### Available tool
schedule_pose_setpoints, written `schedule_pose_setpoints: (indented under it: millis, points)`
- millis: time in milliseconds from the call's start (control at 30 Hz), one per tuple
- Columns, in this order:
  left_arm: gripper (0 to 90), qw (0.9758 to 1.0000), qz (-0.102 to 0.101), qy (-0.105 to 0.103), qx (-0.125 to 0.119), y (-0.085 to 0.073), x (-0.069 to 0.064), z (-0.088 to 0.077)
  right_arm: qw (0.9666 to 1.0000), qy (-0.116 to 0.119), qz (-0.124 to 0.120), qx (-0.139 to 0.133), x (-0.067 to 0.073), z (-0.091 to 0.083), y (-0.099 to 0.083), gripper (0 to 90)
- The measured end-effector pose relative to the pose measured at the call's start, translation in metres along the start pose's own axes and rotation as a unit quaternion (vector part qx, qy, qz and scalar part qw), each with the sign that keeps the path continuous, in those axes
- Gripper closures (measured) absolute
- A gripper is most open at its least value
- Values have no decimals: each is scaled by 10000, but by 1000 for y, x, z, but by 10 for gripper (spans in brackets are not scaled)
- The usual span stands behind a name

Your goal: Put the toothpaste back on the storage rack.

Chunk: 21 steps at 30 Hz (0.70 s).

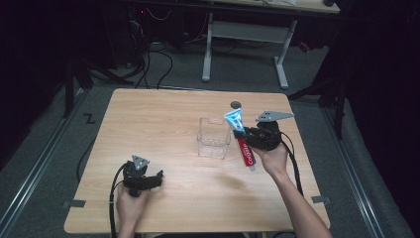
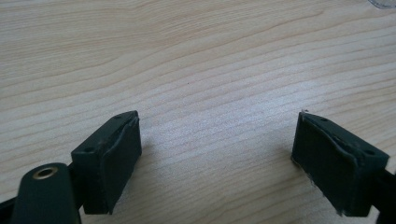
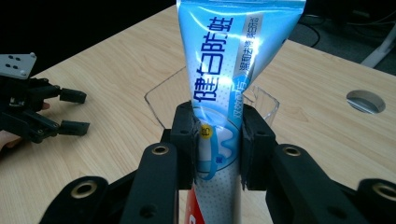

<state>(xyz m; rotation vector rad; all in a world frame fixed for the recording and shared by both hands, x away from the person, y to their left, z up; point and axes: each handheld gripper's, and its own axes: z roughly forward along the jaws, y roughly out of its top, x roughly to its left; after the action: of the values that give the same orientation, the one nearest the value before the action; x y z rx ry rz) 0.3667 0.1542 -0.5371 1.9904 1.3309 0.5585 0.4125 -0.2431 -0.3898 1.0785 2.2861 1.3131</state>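
The right tool (image 3: 217, 140) is clamping a toothpaste tube (image 3: 233, 79) upright, crimped end up, just beside the clear box (image 1: 214, 138), probably for dropping in. The left tool (image 2: 217, 163) is resting wide open and empty on the counter (image 1: 163, 119).

Pretty plain light wood table (image 1: 163, 124) with a round cable hole (image 1: 236, 104) near the far edge. Sitting on it is a clear plastic box (image 1: 214, 138), open on top, just left of the right gripper (image 1: 246, 135).
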Motion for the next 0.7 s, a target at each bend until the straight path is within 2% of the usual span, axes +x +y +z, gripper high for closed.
schedule_pose_setpoints:
  millis: [700]
  points:
    - [160,10000,-2,-3,-4,0,0,0,9997,49,-220,-74,9,7,34,712]
